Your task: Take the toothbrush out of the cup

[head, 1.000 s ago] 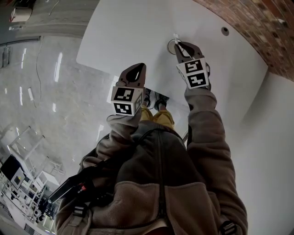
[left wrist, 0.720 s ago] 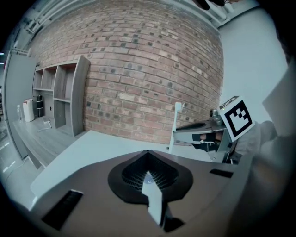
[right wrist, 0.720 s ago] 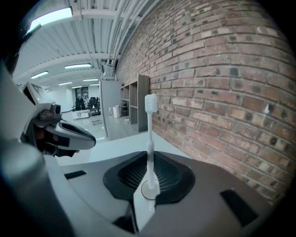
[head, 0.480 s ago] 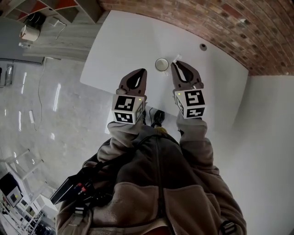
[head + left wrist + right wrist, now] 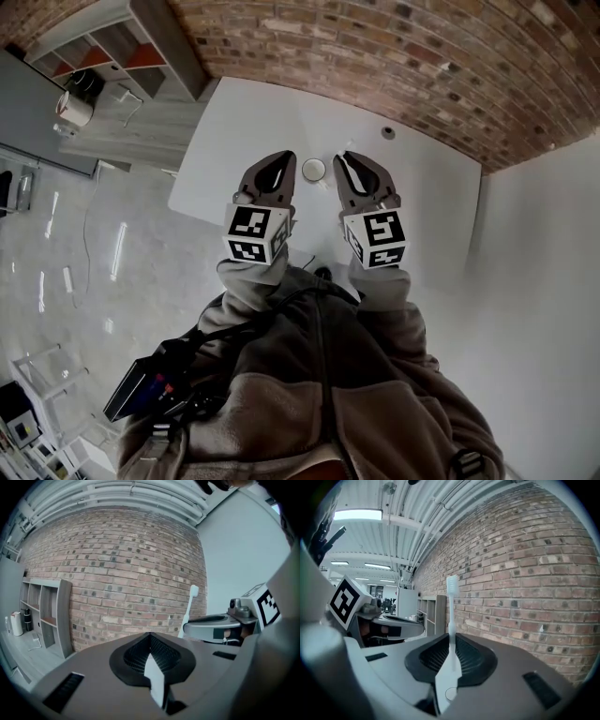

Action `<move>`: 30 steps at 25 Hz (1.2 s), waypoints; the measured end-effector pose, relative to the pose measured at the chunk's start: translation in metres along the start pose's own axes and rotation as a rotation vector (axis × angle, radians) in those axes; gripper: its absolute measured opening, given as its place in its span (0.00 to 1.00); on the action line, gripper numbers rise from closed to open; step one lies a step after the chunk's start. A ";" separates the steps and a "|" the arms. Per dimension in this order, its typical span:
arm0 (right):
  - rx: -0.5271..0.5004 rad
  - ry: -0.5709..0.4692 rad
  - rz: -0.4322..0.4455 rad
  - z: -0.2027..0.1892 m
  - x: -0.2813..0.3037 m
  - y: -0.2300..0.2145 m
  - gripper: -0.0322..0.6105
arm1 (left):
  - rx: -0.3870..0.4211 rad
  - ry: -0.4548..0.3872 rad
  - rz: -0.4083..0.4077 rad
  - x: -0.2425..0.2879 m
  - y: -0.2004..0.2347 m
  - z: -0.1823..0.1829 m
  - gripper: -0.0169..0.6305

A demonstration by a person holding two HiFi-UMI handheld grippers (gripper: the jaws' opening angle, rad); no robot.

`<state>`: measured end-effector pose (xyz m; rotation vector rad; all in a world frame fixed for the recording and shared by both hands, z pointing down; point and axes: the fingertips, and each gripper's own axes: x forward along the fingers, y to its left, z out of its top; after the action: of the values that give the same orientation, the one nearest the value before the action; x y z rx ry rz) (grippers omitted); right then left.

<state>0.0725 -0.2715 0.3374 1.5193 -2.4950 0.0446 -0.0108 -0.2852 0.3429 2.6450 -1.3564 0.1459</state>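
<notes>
A white toothbrush (image 5: 451, 616) stands upright between the jaws of my right gripper (image 5: 451, 644), which is shut on its handle, bristle head up. In the head view the right gripper (image 5: 347, 161) is held just right of the small white cup (image 5: 313, 170), which stands on the white table (image 5: 422, 192). My left gripper (image 5: 279, 165) is just left of the cup, shut with nothing in it. The left gripper view shows its own shut jaws (image 5: 150, 639), and beyond them the toothbrush (image 5: 189, 607) sticking up from the right gripper (image 5: 213, 624). The cup is hidden in both gripper views.
A brick wall (image 5: 394, 56) runs behind the table. A small round hole (image 5: 387, 133) lies in the tabletop to the far right. Grey shelving (image 5: 141, 42) stands at the left, next to the shiny floor (image 5: 84, 244).
The right gripper has drawn back from the cup with the toothbrush in it. Both grippers now sit on either side of the cup, and the head view has tilted up toward the wall.
</notes>
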 end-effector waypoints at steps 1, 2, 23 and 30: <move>-0.009 -0.018 -0.004 0.007 -0.002 0.000 0.11 | 0.011 -0.016 -0.002 0.000 -0.002 0.007 0.03; -0.017 -0.035 -0.006 0.013 -0.003 -0.002 0.11 | 0.022 -0.031 -0.003 0.001 -0.002 0.014 0.03; -0.044 -0.173 -0.026 0.072 -0.011 -0.026 0.11 | 0.126 -0.153 -0.001 0.014 -0.011 0.077 0.03; -0.042 -0.176 -0.028 0.072 -0.011 -0.024 0.11 | 0.124 -0.160 -0.001 0.013 -0.010 0.077 0.03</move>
<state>0.0864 -0.2832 0.2631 1.6042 -2.5893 -0.1520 0.0052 -0.3044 0.2684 2.8139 -1.4375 0.0186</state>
